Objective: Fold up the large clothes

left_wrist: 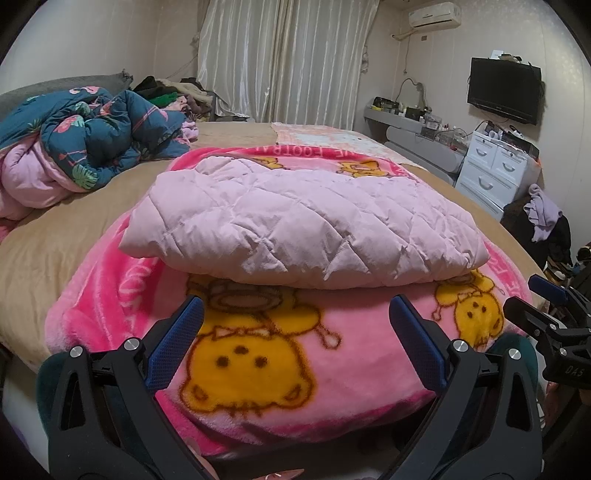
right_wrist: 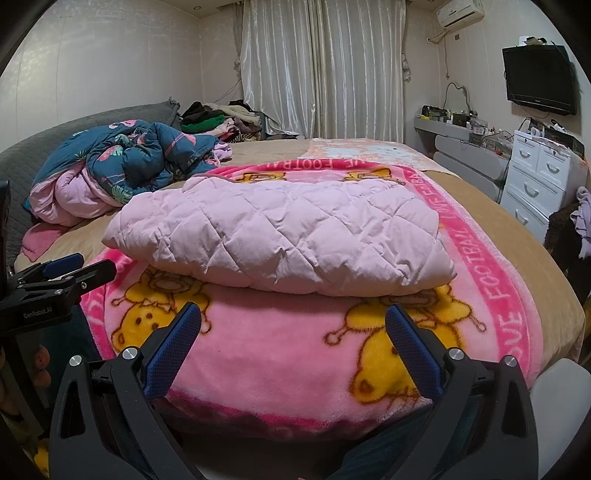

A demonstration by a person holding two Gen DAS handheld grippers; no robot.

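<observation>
left gripper (left_wrist: pixel 295 325) agape, empty | right gripper (right_wrist: pixel 293 332) agape, empty | quilted jacket (left_wrist: pixel 303 225) folded, sleeves hidden

Left claw (left_wrist: pixel 295 343) and right claw (right_wrist: pixel 293 347) both spread wide, empty, apparently level, side by side.

Ahead of the gripper, the far wall is covered by pale, shiny curtains (right_wrist: pixel 321 66), drawn closed. An air conditioner (right_wrist: pixel 460 13) is mounted high to the right of them. Further right, a dark television (right_wrist: pixel 539 79) is hung on the wall above a white chest of drawers (right_wrist: pixel 535 173) and a cluttered grey shelf (right_wrist: pixel 454 127). Warm, dim light is cast throughout.
</observation>
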